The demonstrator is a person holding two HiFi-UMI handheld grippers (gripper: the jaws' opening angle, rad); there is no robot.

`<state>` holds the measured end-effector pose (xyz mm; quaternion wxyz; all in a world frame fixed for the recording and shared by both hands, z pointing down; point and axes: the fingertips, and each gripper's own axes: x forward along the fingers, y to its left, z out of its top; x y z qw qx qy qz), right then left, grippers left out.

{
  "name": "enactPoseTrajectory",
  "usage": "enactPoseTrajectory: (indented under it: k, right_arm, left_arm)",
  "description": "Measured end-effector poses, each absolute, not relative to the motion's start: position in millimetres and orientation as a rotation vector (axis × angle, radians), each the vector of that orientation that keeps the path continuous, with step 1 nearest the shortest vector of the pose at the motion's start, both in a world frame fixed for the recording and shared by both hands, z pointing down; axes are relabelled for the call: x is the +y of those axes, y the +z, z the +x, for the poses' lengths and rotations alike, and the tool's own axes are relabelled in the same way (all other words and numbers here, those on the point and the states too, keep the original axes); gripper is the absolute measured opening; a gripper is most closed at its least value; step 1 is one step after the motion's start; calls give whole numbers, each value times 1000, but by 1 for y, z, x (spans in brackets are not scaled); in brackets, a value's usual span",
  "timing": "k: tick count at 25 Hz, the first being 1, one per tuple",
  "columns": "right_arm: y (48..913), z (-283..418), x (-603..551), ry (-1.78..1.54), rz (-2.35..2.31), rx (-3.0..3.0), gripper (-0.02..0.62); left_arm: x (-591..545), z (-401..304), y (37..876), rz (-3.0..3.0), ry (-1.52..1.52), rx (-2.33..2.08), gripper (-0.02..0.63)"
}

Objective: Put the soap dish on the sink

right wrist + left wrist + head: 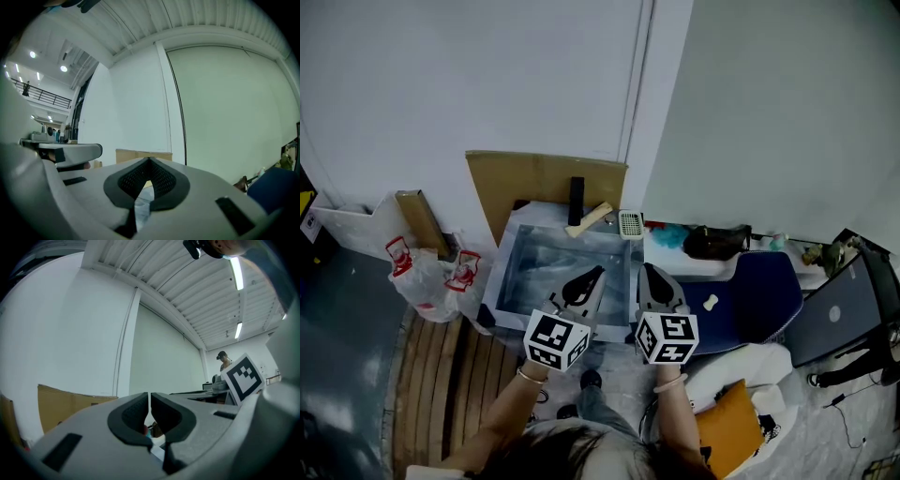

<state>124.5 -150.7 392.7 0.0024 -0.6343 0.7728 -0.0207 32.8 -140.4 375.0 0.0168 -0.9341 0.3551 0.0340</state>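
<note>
L gripper & R gripper both clenched shut, empty, side by side over front of sink. White soap dish sits on sink's back-right corner, near brush, well apart from both grippers.

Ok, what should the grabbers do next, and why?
Probably open the right gripper and reach for the soap dish: it and the left gripper are shut and empty, and the dish sits by the sink's far right corner.
</note>
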Motion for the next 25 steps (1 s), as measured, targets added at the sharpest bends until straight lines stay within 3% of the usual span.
enactPoseTrajectory:
  k: [25]
  right_arm:
    - [370, 81, -87, 91, -1992, 2412, 25]
  left_arm:
    - [-95, -8, 363, -2856, 115, 1149, 21]
